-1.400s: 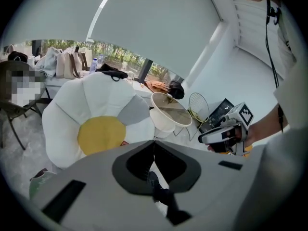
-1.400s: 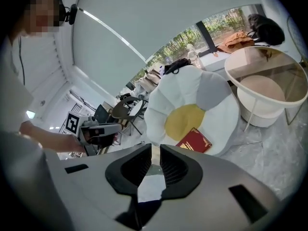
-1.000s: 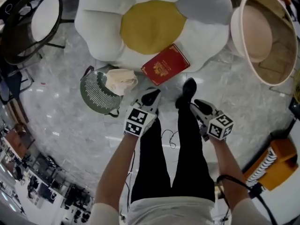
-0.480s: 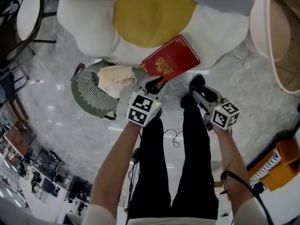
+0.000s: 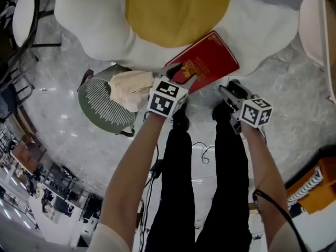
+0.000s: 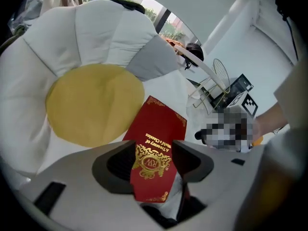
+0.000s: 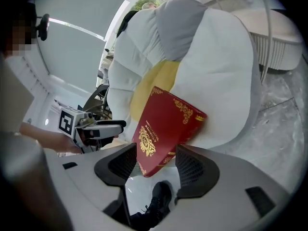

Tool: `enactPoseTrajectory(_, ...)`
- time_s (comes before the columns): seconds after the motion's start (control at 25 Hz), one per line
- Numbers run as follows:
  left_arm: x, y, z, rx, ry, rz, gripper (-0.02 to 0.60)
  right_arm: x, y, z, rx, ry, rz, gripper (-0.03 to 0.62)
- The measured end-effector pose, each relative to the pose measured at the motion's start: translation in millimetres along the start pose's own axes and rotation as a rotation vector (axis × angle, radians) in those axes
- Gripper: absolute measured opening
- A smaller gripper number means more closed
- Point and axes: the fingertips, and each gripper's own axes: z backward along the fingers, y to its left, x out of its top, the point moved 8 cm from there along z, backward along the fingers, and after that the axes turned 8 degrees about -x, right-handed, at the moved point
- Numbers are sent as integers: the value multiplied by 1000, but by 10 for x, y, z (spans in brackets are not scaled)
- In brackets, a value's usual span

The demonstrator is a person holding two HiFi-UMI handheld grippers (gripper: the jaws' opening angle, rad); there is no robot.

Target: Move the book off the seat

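Red book overhangs the seat, so your left hand-held gripper straddles its corner, jaws opening without pressing; your right hand-held gripper opens empty nearby.

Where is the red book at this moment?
Head view, centre-right: the red book lies on the white flower seat, at its front edge, below-right of the yellow centre.

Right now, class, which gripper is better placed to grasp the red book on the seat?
Left: the left gripper, jaws opening, straddles the book; the right gripper, also opening, hangs short of it.
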Motion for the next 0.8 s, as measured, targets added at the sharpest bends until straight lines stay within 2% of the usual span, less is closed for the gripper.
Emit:
enactPoseTrajectory(0.2, -77, 323, -250, 27, 106, -49, 292, -155, -127, -277, -23, 52, -21, 284)
enactPoseTrajectory(0.28, -116, 475, -354, 44, 168, -47, 355, -151, -172, -401, -27, 61, -46, 295)
enactPoseTrajectory(0.4, -131, 617, -471, 25, 243, -51, 382, -126, -204, -582, -45, 75, -55, 307)
enactPoseTrajectory(0.68, -111, 524, -746, -113, 310, -106, 396, -157, -170, -831, -86, 128, -52, 316)
enactPoseTrajectory(0.8, -150, 486, -768, -110, 331, -115, 383, -135, -172, -838, -112, 116, -79, 314)
